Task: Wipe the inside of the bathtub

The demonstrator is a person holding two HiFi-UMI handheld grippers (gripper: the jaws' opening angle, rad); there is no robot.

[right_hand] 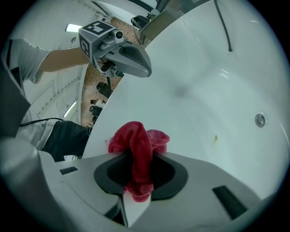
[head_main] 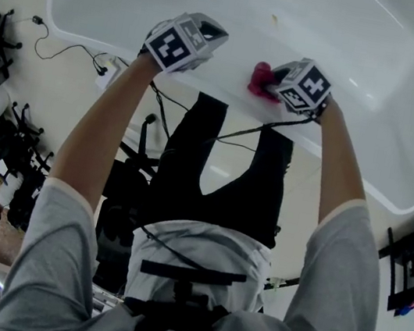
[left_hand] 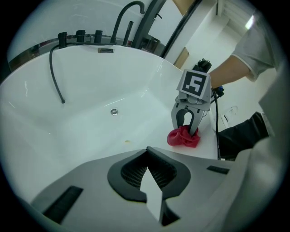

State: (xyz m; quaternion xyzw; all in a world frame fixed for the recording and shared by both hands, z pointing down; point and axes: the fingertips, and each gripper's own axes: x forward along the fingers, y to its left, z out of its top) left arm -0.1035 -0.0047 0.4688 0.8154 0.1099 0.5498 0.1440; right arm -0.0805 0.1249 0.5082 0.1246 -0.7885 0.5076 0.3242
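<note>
The red cloth (right_hand: 138, 145) is bunched into a lump and pinched in the right tongs (right_hand: 136, 192), with a fold running down between the jaws and the rest puffing out past their tips. In the left gripper view the lump (left_hand: 183, 137) appears to rest on the near rim of the bathtub (left_hand: 90, 86), not yet down inside it. From the head view the cloth (head_main: 260, 79) lies at the rim's edge, and the white basin opens away from it toward the far side, with its long axis running left to right and slanting a little.

A small yellowish spot (right_hand: 215, 138) sits on the tub floor, beyond the cloth and slightly right. The drain (right_hand: 259, 119) is further right again. So the coming move is, in my judgement, a reach forward and down over the rim, carrying the cloth from the near edge onto the inner wall and floor.

The right tongs are the nearer ones, since they already hold the cloth. The left tongs (left_hand: 147, 181) are pressed together on nothing and hang over the rim just to the left of the cloth, apart from it.
</note>
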